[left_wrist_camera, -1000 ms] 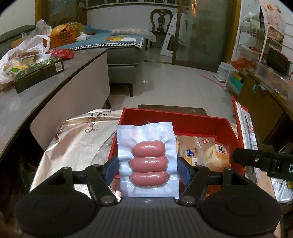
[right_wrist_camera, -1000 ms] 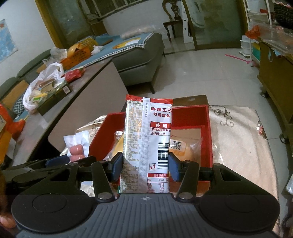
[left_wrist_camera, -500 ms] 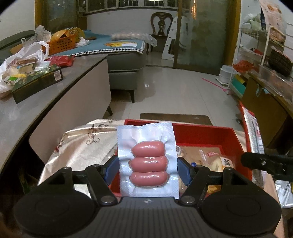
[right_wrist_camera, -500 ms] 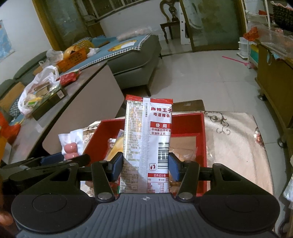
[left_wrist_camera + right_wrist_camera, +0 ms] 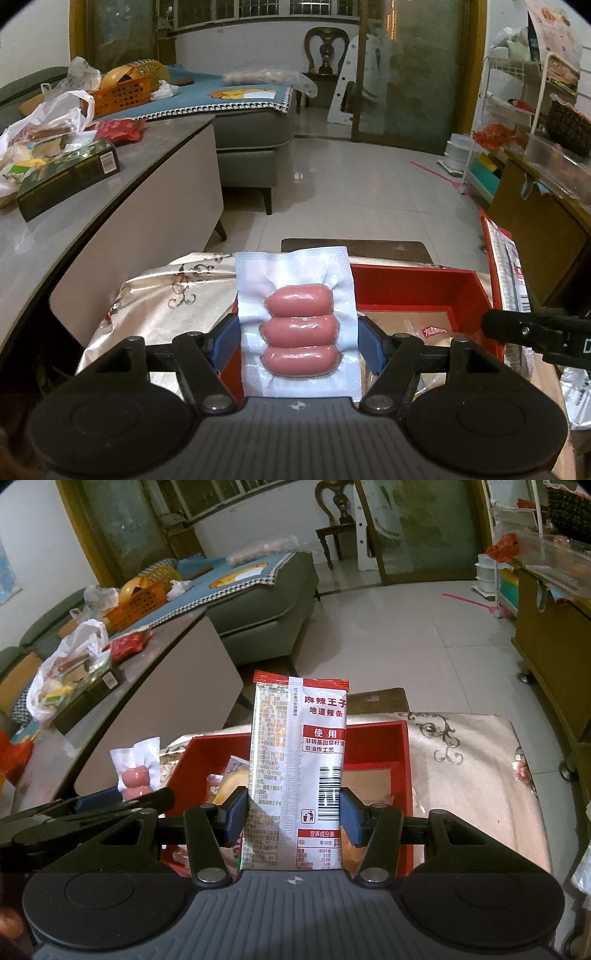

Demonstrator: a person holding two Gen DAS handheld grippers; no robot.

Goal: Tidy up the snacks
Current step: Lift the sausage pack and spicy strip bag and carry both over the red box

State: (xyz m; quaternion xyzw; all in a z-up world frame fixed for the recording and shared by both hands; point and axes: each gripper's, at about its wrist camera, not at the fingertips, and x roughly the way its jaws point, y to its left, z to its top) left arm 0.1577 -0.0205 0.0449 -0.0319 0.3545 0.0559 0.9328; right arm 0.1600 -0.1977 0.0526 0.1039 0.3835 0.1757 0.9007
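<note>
The room was lit dimly from overhead; glare was reflected off the floor tiles (image 5: 354, 177), and edges were bent by fisheye distortion.

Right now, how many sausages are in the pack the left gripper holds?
3, stacked one above another in the clear sausage pack, clamped upright in the left gripper. None looks hidden.

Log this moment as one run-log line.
left hand-held gripper: shut on sausage pack | right hand-held gripper: shut on spicy-strip bag | red box: below both, holds other snacks
</note>
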